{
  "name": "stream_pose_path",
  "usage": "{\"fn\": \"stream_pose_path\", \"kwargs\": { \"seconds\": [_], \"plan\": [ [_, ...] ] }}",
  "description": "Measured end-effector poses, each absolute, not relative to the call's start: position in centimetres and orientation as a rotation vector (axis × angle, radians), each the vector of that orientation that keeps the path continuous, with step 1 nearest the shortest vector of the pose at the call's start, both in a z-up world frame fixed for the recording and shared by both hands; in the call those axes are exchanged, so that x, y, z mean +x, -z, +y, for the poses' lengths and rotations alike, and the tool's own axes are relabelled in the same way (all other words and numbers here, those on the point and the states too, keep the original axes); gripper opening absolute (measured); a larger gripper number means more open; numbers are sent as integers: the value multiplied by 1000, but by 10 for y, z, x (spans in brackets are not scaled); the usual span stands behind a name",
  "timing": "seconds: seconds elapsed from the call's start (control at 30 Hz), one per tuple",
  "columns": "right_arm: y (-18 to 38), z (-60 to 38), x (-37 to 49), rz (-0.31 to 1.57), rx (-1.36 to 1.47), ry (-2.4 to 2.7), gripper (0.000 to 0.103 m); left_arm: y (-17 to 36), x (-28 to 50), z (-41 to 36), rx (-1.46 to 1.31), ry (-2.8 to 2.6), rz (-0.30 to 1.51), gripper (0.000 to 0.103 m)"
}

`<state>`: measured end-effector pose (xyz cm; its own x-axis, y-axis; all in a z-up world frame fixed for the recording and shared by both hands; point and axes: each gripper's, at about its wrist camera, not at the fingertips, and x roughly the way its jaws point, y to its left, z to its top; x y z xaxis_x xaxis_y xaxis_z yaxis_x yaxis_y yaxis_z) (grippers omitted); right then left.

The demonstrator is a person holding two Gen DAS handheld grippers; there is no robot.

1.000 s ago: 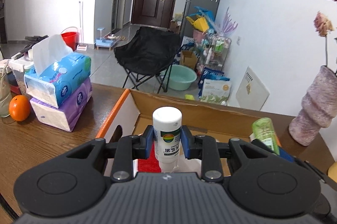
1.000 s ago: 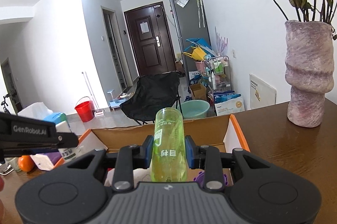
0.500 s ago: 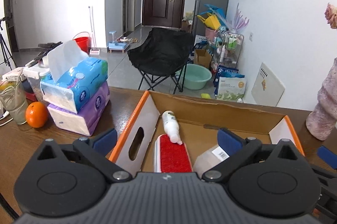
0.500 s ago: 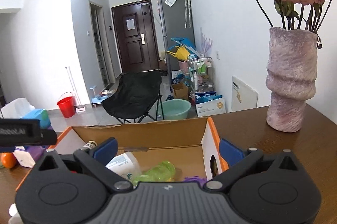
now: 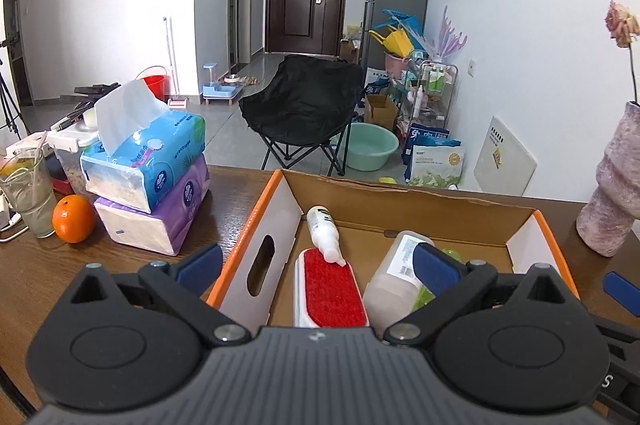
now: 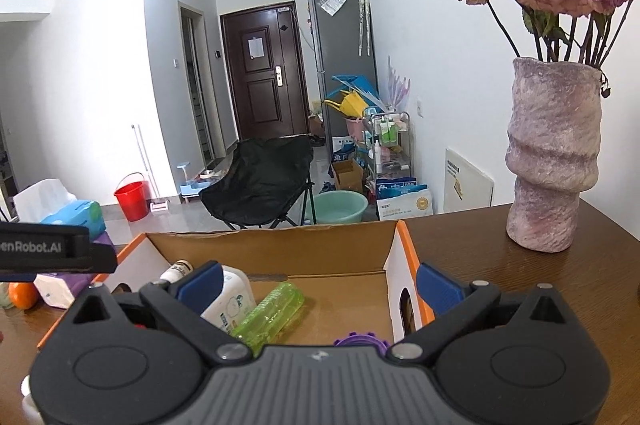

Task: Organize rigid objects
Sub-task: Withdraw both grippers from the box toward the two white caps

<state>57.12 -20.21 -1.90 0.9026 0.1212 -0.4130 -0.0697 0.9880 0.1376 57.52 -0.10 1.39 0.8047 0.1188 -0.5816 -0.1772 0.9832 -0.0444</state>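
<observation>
The left gripper's [image 5: 318,265] body is hiding the brush's [image 5: 331,285] near end. The right gripper [image 6: 318,285] is covering most of the purple cap [image 6: 360,339], and the jug's [image 6: 232,299] label print is reading too small.

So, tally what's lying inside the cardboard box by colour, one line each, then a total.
White: 2, small bottle and larger jug
Red: 1, brush
Green: 1, clear bottle
Purple: 1, gear-edged piece, mostly hidden
Total: 5 in the box
</observation>
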Motion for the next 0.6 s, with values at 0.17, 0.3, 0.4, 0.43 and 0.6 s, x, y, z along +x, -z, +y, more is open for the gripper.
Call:
{"fn": "stream_pose_path", "kwargs": {
  "seconds": [0.17,0.3,0.4,0.43,0.6],
  "plan": [
    [16,-204,553,414,120,-106,103,-18,559,-1,-95,-154,595,103],
    [12,-206,539,400,122,-108,103,-21,544,0,-97,-144,584,103],
    [10,-207,529,390,121,-111,103,-21,532,1,-93,-138,577,103],
    [9,-209,525,387,120,-112,103,-21,528,1,-92,-137,576,103],
    [6,-208,502,371,118,-116,103,-21,506,3,-87,-139,568,103]
  ]
}}
